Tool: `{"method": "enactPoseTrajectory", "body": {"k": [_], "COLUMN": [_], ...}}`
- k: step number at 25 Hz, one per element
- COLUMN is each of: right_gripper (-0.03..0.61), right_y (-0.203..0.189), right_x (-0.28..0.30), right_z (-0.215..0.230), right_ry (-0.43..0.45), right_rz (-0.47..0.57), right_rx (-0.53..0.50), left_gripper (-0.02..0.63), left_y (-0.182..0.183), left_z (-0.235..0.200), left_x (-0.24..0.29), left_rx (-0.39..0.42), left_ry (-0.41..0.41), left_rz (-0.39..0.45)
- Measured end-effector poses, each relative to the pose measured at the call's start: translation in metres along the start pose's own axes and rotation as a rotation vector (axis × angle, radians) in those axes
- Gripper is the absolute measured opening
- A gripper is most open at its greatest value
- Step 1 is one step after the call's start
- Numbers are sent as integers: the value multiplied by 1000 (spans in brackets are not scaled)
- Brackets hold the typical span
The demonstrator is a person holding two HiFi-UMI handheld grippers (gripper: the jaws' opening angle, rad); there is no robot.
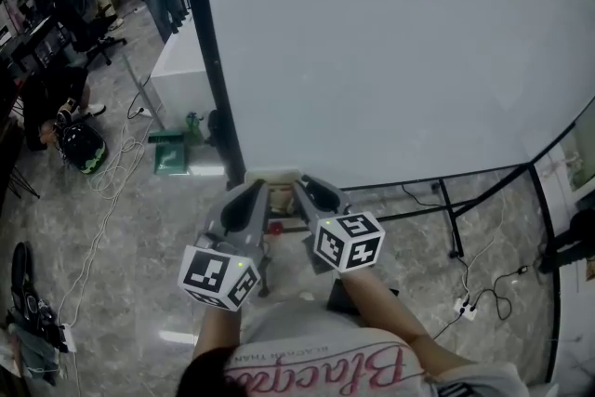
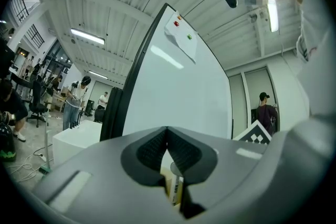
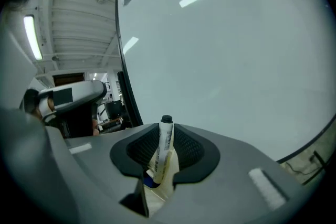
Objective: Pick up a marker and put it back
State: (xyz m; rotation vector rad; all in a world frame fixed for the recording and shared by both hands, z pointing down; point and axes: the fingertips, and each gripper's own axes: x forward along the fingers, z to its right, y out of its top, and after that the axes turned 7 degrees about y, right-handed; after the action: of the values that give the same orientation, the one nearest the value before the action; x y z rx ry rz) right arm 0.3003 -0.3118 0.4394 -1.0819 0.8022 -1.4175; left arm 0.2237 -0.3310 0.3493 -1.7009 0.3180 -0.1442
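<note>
Mostly blank whiteboard (image 1: 390, 60) on glossy grey floor (image 1: 139, 242), loose cables (image 1: 116, 165) alongside.

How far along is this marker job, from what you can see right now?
Pickup looks done: the marker stands between the pads of the right claw. In hand: that claw's jaws are opening, with the marker's lower end seemingly down in the cream holder. Left: letting go fully and drawing the claw away.

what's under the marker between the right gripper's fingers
A pale holder and a blue piece show below the marker, which stands between the right gripper's opening fingers. The fingers cover its lower end and the rest of the holder.
</note>
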Motion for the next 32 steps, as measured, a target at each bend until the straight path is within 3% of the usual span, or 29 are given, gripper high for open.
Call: {"method": "enactPoseTrajectory", "body": {"k": [4,8,13,17,32], "right_gripper": [114,125,-1,1,0], "right_y": [2,23,57,66,61], "right_x": [-1,-15,-42,-55,-77], "right_z": [2,-3,-20,-31,-26], "right_ry": [-29,-25,-36,-27,-96], "right_rz": [-6,60,150,155,131], "right_rx": [-64,-107,-228,-303,-327], "left_gripper": [0,0,-1,0,0], "left_y": [1,3,2,1,4], "left_z": [0,0,0,5,23], "left_x": [-1,-3,-4,-3,-4], "left_rx": [1,2,-2,-2,8], "left_ry": [-3,-5,-9,-24,-73], "left_rz": [0,7,3,3,8]}}
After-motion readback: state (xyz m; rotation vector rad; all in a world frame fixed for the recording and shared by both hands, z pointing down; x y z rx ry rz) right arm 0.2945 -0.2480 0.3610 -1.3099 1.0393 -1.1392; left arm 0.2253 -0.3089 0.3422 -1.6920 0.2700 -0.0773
